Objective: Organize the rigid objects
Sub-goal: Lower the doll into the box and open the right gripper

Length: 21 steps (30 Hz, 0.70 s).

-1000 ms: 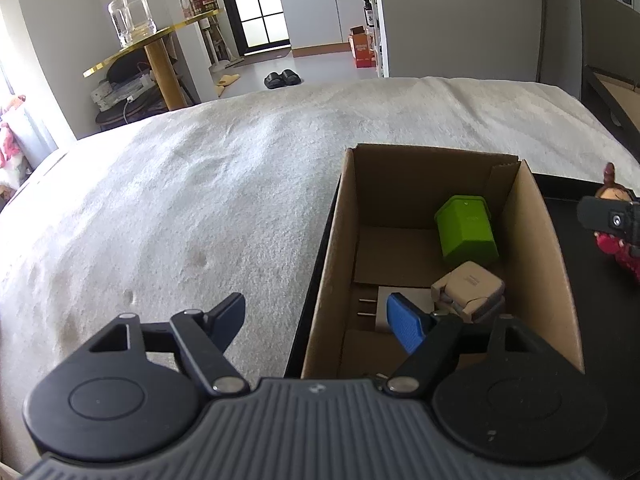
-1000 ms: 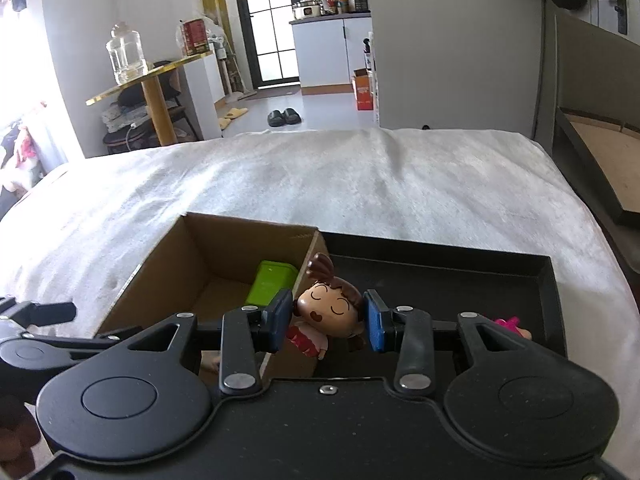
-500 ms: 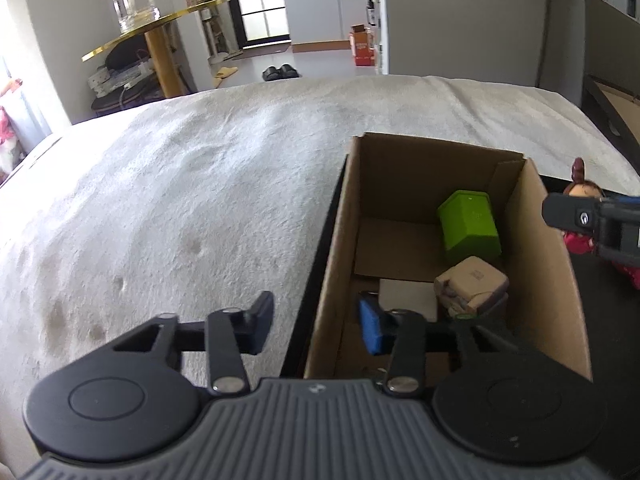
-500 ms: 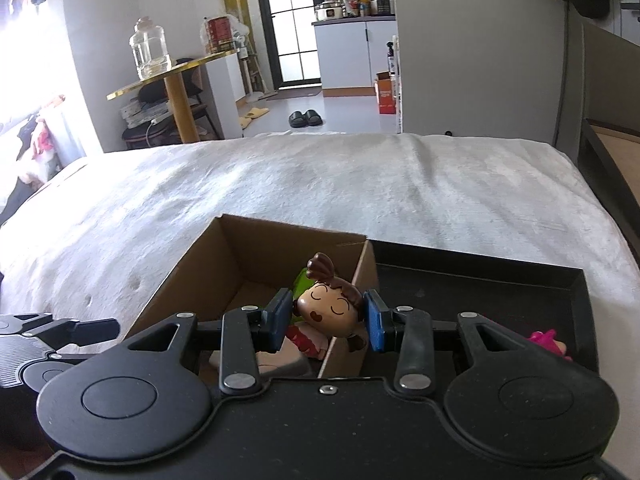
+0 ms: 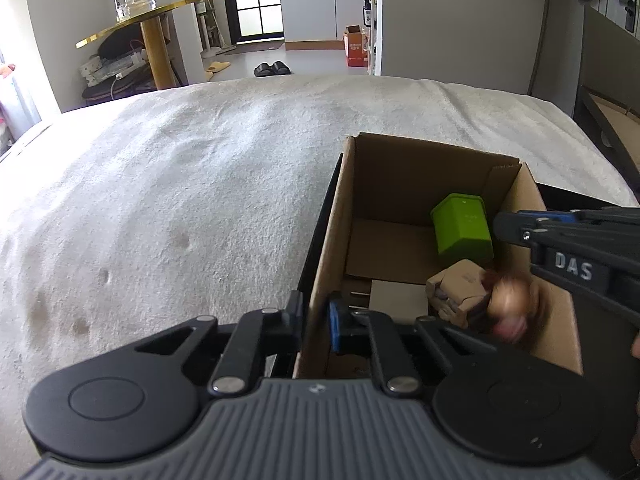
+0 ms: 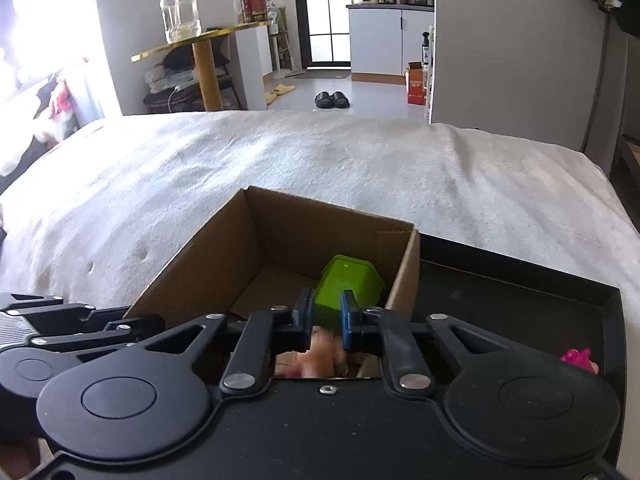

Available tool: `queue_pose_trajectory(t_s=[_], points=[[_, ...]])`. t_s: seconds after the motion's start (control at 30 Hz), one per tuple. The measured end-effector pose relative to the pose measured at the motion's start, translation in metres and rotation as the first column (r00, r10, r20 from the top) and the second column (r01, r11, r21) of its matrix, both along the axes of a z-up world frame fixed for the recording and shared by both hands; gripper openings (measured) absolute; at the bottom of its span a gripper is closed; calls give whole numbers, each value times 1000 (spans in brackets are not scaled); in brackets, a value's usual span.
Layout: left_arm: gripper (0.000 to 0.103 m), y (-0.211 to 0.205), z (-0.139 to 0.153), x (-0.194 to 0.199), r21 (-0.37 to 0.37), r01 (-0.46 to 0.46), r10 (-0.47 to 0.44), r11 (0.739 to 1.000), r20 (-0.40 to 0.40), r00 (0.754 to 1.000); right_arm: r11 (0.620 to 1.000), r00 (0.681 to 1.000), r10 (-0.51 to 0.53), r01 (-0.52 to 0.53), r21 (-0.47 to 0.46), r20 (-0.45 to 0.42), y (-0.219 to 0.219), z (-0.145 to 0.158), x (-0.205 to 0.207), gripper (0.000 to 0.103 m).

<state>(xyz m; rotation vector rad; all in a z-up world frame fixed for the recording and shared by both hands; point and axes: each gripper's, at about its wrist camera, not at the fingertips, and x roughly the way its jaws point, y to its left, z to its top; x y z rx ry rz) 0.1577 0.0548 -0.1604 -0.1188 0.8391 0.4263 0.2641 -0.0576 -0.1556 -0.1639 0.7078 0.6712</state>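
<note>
An open cardboard box [image 5: 404, 168] [image 6: 224, 248] stands on a black tray [image 6: 520, 292] on a white bed. Inside lie a green block [image 5: 462, 230] [image 6: 348, 284], a beige adapter [image 5: 456, 292] and a white flat piece [image 5: 396, 298]. My left gripper [image 5: 316, 320] is shut on the box's left wall. My right gripper [image 6: 326, 316] hangs over the box with its fingers apart. A doll figure [image 5: 508, 312] [image 6: 320, 354], blurred, drops below them into the box.
A pink toy [image 6: 578, 358] lies on the tray at the right. The bed's white blanket [image 5: 180, 200] stretches left and beyond. A gold side table [image 5: 152, 20] with a glass jar stands past the bed.
My left gripper closed onto the box's left wall. My right gripper moved left over the box and let go of the doll, which falls inside.
</note>
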Motion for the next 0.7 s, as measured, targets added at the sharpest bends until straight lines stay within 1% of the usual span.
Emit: queue_pose_trajectory(t_s=[0.1, 0.23, 0.53, 0.67, 0.7], points=[[12, 1, -1, -1, -4, 4, -4, 1000, 6, 1000, 1000, 1000, -5, 5, -8, -5, 4, -4, 3, 13], [12, 2, -1, -1, -6, 8, -8, 1000, 6, 1000, 1000, 1000, -5, 5, 6, -9, 3, -1, -1, 13], [13, 1, 4, 0, 5, 17, -17, 1000, -10, 1000, 999, 999, -31, 32, 38, -34, -13, 7, -11, 14], [14, -1, 10, 2, 14, 21, -21, 1000, -24, 1000, 996, 997, -60, 63, 59, -47, -27, 14, -10, 16], [14, -2, 12, 2, 21, 22, -22, 1000, -26, 999, 996, 997, -65, 69, 64, -51, -30, 15, -9, 19]])
